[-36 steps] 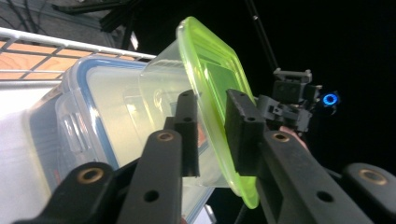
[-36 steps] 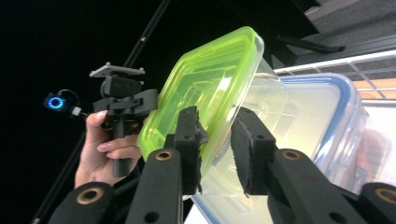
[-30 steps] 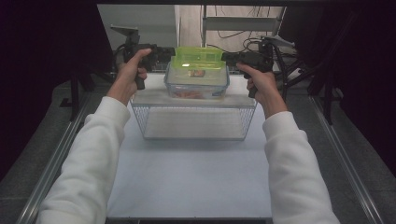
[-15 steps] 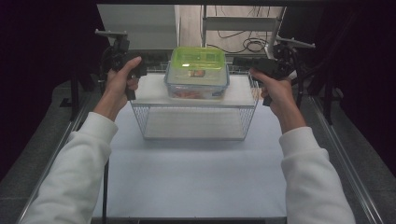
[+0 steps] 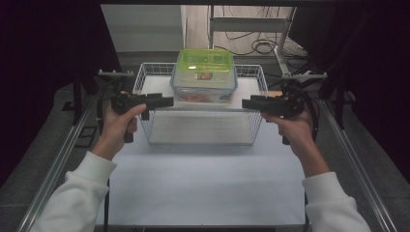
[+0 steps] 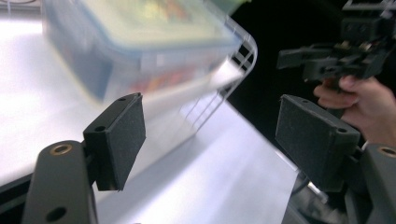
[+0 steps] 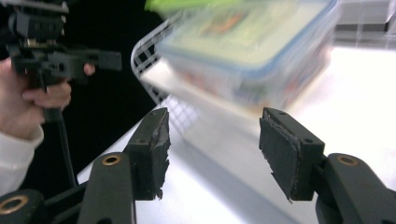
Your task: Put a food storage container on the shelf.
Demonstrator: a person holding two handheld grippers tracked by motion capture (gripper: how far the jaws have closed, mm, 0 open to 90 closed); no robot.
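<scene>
The lidded container, clear w/ a green lid, sat on the far rim of the wire basket, likely parked there so both sides were reachable. Left gripper & right gripper hovered at either side of the basket, tips pointing inward, just clear of the box. Jaws of both had just been opening; nothing lay between them, so no grip on the box. White tabletop in front lay bare.

the white table carries a wire basket at its far end; a green-lidded container sits in the basket.
</scene>
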